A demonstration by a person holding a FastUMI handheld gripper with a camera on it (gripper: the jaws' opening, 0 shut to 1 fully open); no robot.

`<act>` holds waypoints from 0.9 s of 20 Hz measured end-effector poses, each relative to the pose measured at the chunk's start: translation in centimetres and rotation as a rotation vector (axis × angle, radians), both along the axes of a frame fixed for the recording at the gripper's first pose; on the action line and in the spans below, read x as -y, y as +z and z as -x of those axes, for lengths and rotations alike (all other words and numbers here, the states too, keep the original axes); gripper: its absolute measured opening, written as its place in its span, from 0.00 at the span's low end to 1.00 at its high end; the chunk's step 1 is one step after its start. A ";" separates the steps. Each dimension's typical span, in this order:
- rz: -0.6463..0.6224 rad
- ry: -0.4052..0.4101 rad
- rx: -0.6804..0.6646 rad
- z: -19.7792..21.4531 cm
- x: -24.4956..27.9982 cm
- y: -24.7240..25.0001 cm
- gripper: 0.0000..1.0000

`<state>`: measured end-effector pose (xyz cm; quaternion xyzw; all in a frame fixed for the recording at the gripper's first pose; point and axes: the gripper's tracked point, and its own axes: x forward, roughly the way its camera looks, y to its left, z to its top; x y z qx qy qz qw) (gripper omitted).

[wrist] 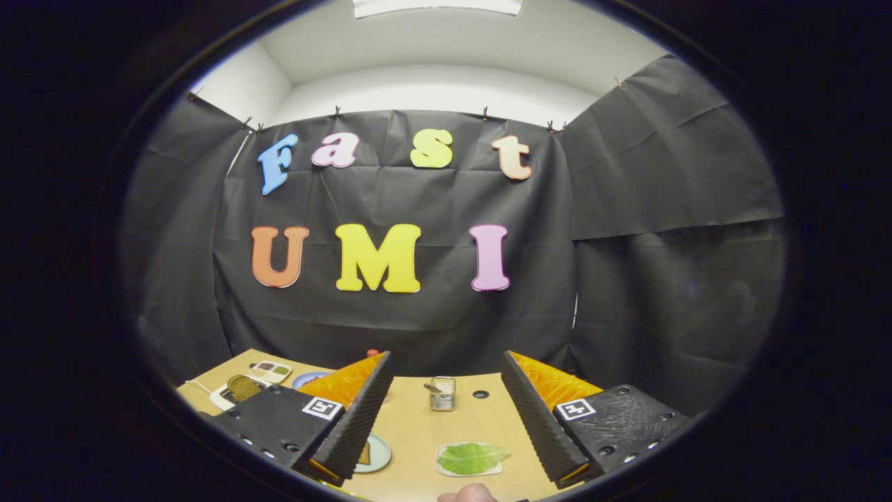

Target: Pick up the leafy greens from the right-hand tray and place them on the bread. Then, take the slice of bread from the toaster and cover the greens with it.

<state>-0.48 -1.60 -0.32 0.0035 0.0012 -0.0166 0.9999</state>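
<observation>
My gripper (446, 411) is open and held high above a wooden table (418, 425), with nothing between its fingers. A green leaf (472, 457) lies on a small white tray (446, 468), below and between the fingertips, nearer the right finger. A plate (377, 453) with bread on it peeks out from behind the left finger; most of it is hidden. Far off to the left stands a white toaster (237, 392) with a brown slice of bread (243, 387) sticking up from it.
A small metal can (442, 394) stands mid-table beyond the fingers, with a dark hole (481, 394) in the tabletop beside it. Behind the toaster sit a small tray of bits (272, 371) and a blue plate (309, 378). A person's fingertip (467, 493) shows at the near edge.
</observation>
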 end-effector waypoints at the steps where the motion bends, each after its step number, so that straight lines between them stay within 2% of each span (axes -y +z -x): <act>1: 0.002 -0.002 -0.005 -0.1 0.3 -0.4 0.95; 6: -0.001 -0.015 -0.022 -0.6 3.1 -2.0 0.95; 9: -0.014 -0.026 -0.062 -1.6 5.8 -4.9 0.95; 13: -0.045 -0.011 -0.153 -3.3 8.8 -11.0 0.95; 18: -0.064 0.014 -0.299 -7.2 12.1 -21.8 0.96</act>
